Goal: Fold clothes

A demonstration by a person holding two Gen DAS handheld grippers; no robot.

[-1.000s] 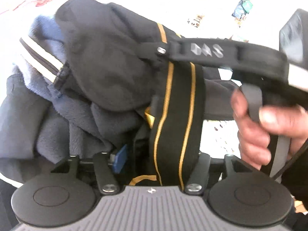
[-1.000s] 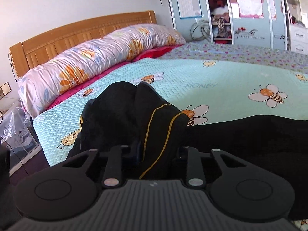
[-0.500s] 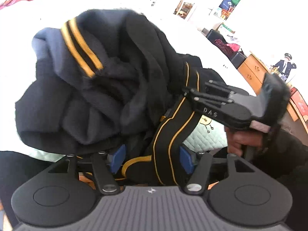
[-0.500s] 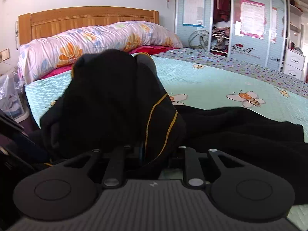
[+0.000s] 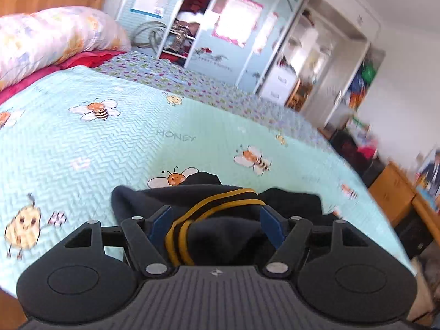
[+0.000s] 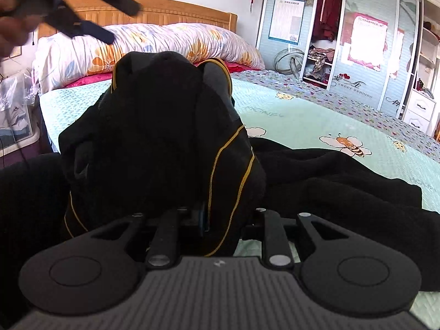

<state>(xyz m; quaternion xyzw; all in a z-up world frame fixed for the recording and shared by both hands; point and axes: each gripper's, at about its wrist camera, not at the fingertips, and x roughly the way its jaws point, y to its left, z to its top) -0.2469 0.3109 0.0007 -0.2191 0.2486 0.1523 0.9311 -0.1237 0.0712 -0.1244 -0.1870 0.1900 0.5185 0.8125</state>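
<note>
A black garment with yellow stripes (image 5: 220, 200) lies bunched on the bee-print bedspread (image 5: 110, 143). My left gripper (image 5: 216, 220) hovers above it and its jaws are opening. The striped band shows between the blue pads (image 5: 161, 225), but they do not press on it. In the right wrist view the left gripper (image 6: 122, 23) is up at the top left, blurred, with nothing in it. My right gripper (image 6: 228, 214) is shut on a fold of the black garment (image 6: 165, 123), which humps up in front and hides its fingertips.
More black cloth (image 6: 343, 181) spreads over the bedspread (image 6: 302, 121) to the right. A flowered duvet roll (image 6: 178, 41) and a wooden headboard (image 6: 165, 8) lie beyond. Wardrobes (image 6: 357, 41) line the far side. A wooden cabinet (image 5: 398, 187) stands right of the bed. A hand (image 6: 11, 27) holds the left gripper.
The left gripper let go of the striped band, opened wider and rose away from the bundle. The right gripper kept its hold and its view rolled level as the bundle came nearer.
</note>
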